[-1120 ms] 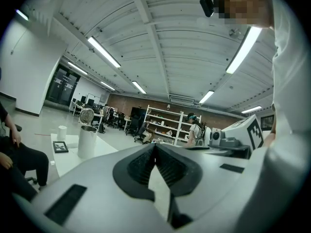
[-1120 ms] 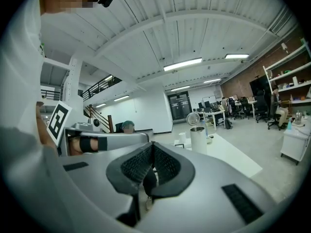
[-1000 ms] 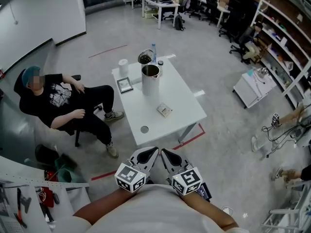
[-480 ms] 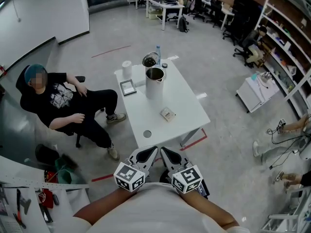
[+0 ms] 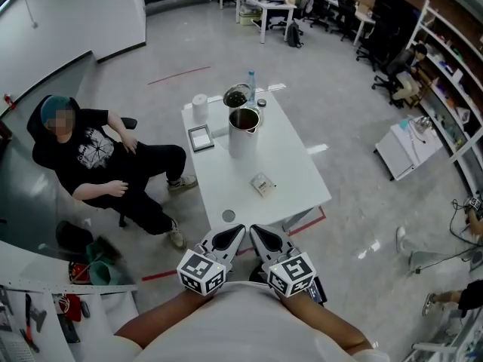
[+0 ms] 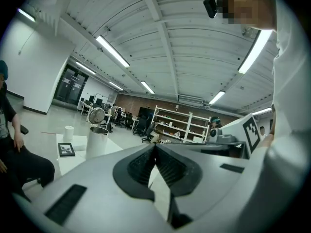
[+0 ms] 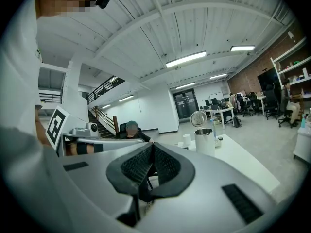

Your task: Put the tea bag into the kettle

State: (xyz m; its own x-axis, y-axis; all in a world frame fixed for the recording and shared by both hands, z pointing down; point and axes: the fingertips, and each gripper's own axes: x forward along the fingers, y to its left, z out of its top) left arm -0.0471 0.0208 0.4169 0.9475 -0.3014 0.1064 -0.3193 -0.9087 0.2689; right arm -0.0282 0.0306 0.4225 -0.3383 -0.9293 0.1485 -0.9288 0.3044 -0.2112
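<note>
**Office floor, white table ahead: both grippers closed, tea bag untouched**

Open-plan office surrounds me, with desks and shelving at the far end, and the white table (image 5: 294,168) stands just ahead of the rig. My left gripper (image 5: 231,237) and right gripper (image 5: 263,237) hang side by side short of its near edge, pointing at it nearly level. Each gripper view shows the ribbed pads pressed together with nothing between them, so both are clenched and empty.

Outward from the tips, the tea bag (image 5: 262,185) lies flat near the middle of the table, straight ahead and a touch to the right. I judge the right gripper to be the nearer one. The packet looks close to square and is too small for me to call a long axis.

Beyond it, on much the same line and slightly left, the kettle (image 5: 244,130) stands upright with its mouth open, well apart from the tea bag. So the pick is ahead and the drop further ahead again, and the jaws must open first. A seated person (image 5: 98,161) is off the table's left side.
</note>
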